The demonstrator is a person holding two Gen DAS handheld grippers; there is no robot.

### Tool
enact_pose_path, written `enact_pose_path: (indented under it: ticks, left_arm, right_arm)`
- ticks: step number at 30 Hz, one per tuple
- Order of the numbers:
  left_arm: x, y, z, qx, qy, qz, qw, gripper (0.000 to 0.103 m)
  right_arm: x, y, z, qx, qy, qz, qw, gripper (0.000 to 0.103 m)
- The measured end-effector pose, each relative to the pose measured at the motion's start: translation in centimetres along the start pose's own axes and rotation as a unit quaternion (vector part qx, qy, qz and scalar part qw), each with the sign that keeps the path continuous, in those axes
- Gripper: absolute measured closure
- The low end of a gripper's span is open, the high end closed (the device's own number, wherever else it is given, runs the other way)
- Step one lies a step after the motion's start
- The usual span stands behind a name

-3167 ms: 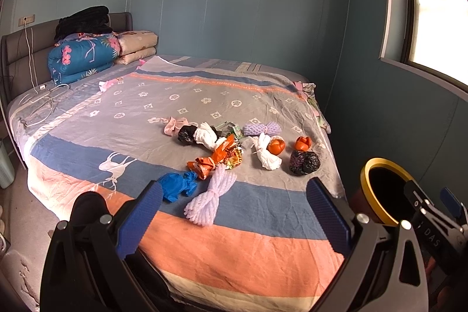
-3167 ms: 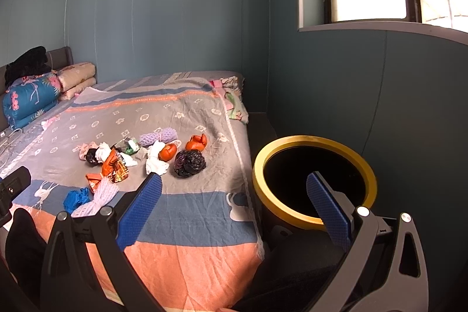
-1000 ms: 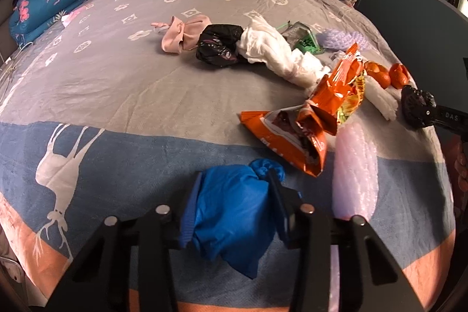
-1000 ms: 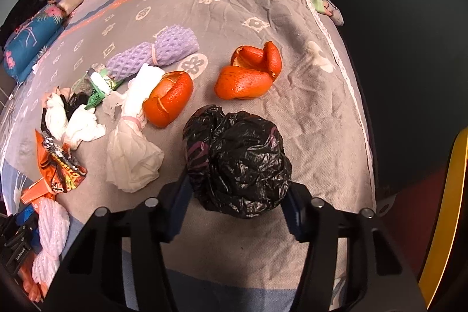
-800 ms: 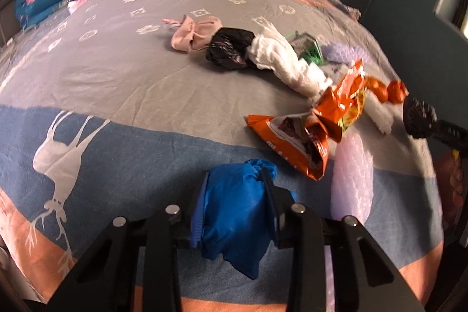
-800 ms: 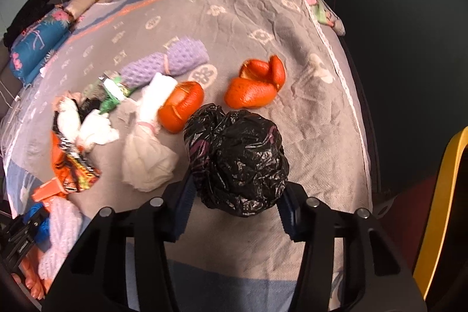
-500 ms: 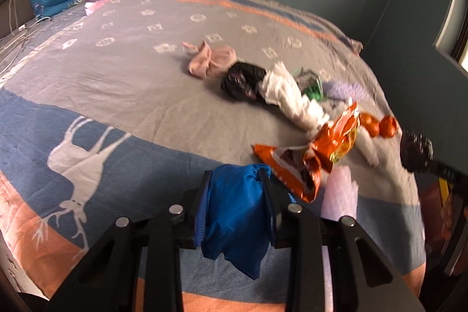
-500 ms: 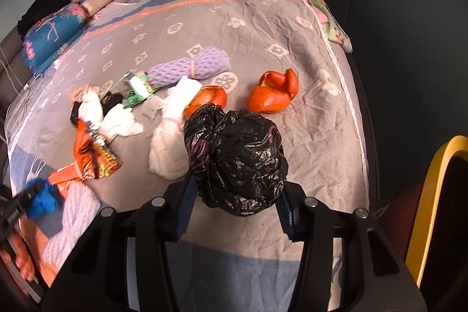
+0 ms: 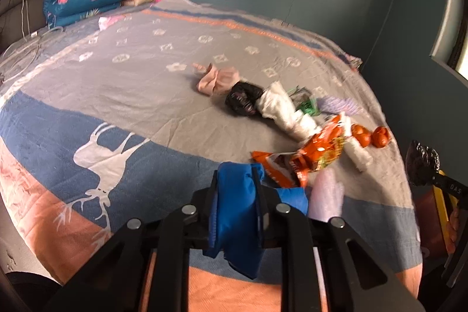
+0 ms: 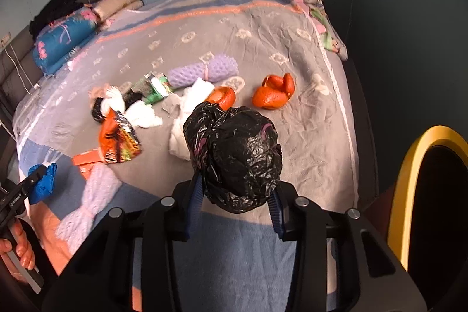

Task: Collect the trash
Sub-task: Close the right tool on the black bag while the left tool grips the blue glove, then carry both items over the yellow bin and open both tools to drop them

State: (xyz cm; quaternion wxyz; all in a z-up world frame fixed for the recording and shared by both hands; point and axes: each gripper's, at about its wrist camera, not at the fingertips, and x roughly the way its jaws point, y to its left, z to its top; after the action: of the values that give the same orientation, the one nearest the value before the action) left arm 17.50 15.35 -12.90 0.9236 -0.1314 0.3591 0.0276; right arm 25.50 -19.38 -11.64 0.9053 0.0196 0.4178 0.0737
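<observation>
Squeezing soft, light trash above the bed [image 10: 310, 113], the left gripper [image 9: 235, 205] has its jaws closed on a crumpled blue bag [image 9: 234, 212] and the right gripper [image 10: 234, 195] pinches a springy, slippery black bag [image 10: 237, 154] mid-bulk, near the yellow-rimmed bin [image 10: 409, 171].

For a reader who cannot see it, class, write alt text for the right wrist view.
The right hand-held gripper is shut on a crumpled black bag, held above a patterned bed. Orange peels, a snack wrapper and white tissues lie scattered on the bed, and a yellow-rimmed bin stands at the right edge.
</observation>
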Motion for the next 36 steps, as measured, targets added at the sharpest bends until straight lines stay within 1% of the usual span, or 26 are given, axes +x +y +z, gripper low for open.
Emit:
enact_pose_path:
  ticks: [3,7,11,15,19,24,28,32,36]
  left_arm:
    - [-1.0,-0.6,-0.3,0.006,-0.007,-0.01,0.9999,0.086]
    - [-2.0,-1.4,-0.3,0.007,-0.015,-0.023,0.9996,0.086]
    - [-3.6,-2.4,0.0,0.001,-0.028,-0.047,0.9985,0.086]
    - [-5.1,-4.7,0.4,0.017,-0.039,-0.074,0.9964,0.086]
    - [-6.2,-7.3,0.8,0.027,-0.043,-0.106,0.9931,0.086]
    - [-7.2,-11.8,1.7,0.057,-0.048,-0.141,0.9873,0.086]
    - [-7.5,-15.2,2.4,0.081,-0.049,-0.163,0.982,0.086]
    - [-7.5,-18.7,3.1,0.097,-0.044,-0.188,0.9763,0.086]
    - [-7.1,-21.7,3.7,0.113,-0.039,-0.206,0.9712,0.086]
  right_arm:
    - [-2.3,-0.4,0.0,0.0,-0.02,0.008,1.0,0.066]
    - [-4.4,-1.1,-0.2,0.012,-0.018,0.034,0.999,0.066]
    - [-6.8,-2.0,-0.9,0.021,-0.012,0.066,0.998,0.066]
    - [-10.2,-3.3,-1.7,0.026,-0.022,0.082,0.996,0.066]
    - [-13.6,-4.9,-2.2,0.035,-0.043,0.083,0.995,0.066]
    - [-17.0,-7.7,-2.8,0.06,-0.07,0.086,0.992,0.066]
    - [-19.6,-10.2,-3.3,0.074,-0.096,0.072,0.99,0.066]
    - [-21.1,-12.2,-3.7,0.093,-0.109,0.061,0.988,0.066]
    - [-22.4,-14.2,-3.9,0.11,-0.124,0.044,0.985,0.066]
